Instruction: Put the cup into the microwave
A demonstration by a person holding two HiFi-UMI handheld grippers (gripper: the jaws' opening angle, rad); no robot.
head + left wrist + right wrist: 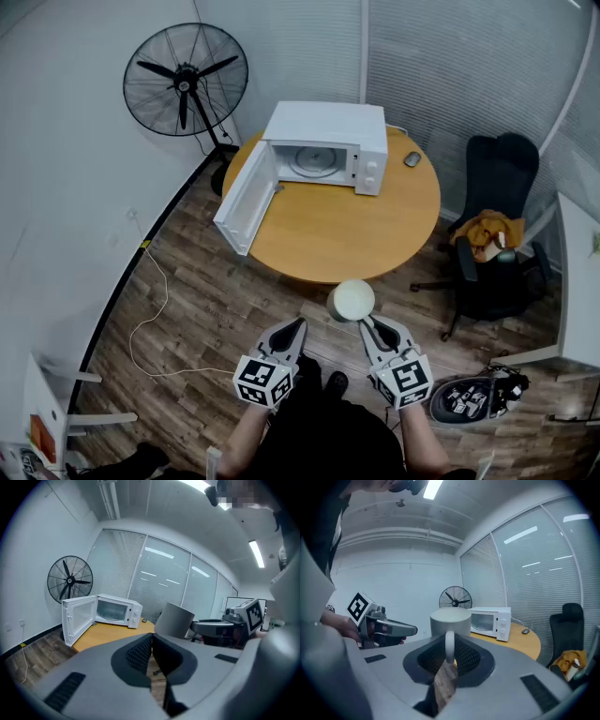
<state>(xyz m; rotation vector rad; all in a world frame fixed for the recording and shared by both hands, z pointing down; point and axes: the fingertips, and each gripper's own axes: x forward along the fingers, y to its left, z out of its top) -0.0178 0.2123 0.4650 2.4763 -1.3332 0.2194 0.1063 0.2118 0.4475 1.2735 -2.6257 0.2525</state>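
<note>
Plainly the pick-up is done: the right hand-held gripper (pixel 368 324) pinches the cup (pixel 352 301) by its handle, in the air well short of the microwave (pixel 328 145). Its door hangs open on the bench (pixel 347 234). Carrying the cup in remains. The left hand-held gripper (pixel 297 324) is closed and empty.

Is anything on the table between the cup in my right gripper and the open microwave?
No: the head view shows only bare tabletop between the cup and the microwave. A small dark object sits off to the microwave's right.
</note>
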